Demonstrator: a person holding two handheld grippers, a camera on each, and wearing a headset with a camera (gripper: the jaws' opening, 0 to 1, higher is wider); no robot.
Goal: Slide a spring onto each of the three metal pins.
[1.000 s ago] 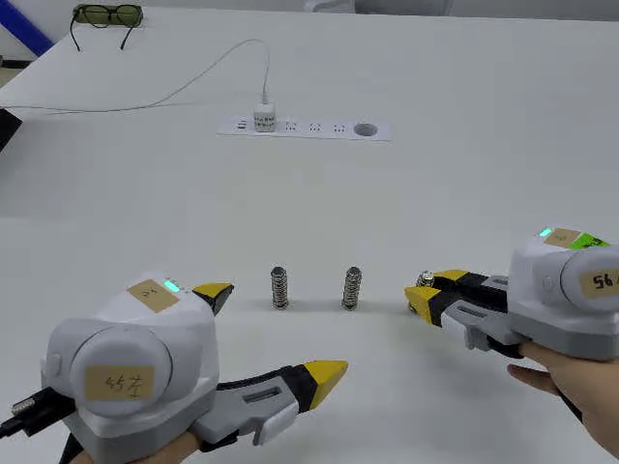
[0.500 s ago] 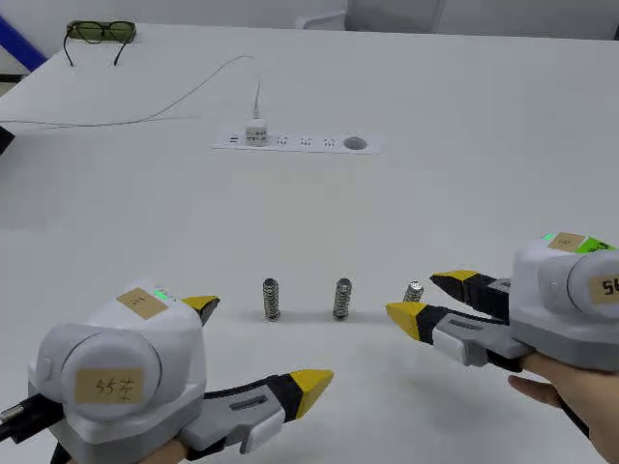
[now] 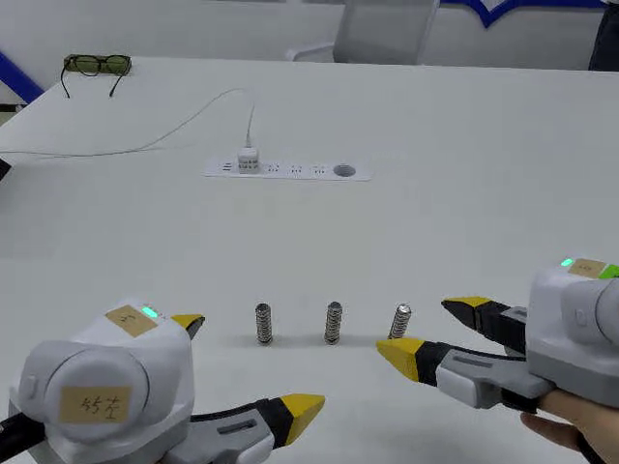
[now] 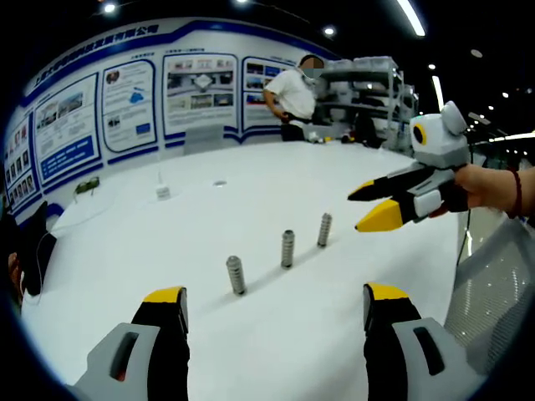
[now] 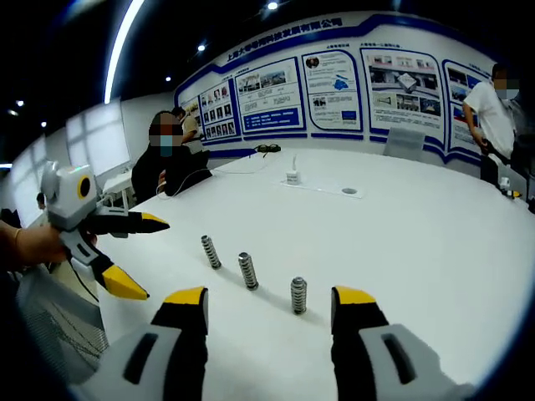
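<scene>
Three metal pins stand upright in a row on the white table, each wearing a coiled spring: left pin [image 3: 263, 324], middle pin [image 3: 334, 323], right pin [image 3: 399, 322]. The same row appears as pins [image 4: 236, 275] [image 4: 287, 248] [image 4: 324, 229] in the left gripper view and as pins [image 5: 208, 251] [image 5: 247, 271] [image 5: 298, 295] in the right gripper view. My left gripper [image 3: 245, 368] is open at the lower left, short of the row, empty. My right gripper [image 3: 434, 330] is open just right of the right pin, holding nothing.
A white power strip [image 3: 285, 170] with a plugged-in charger and cable lies mid-table. Green glasses [image 3: 93, 66] rest at the far left corner. A chair [image 3: 387, 31] stands behind the table. People [image 5: 167, 159] stand and sit around the room.
My right gripper was shut around the right pin, then opened and drew back to the right, leaving a spring on that pin. The head camera tilted up; the left gripper stayed open.
</scene>
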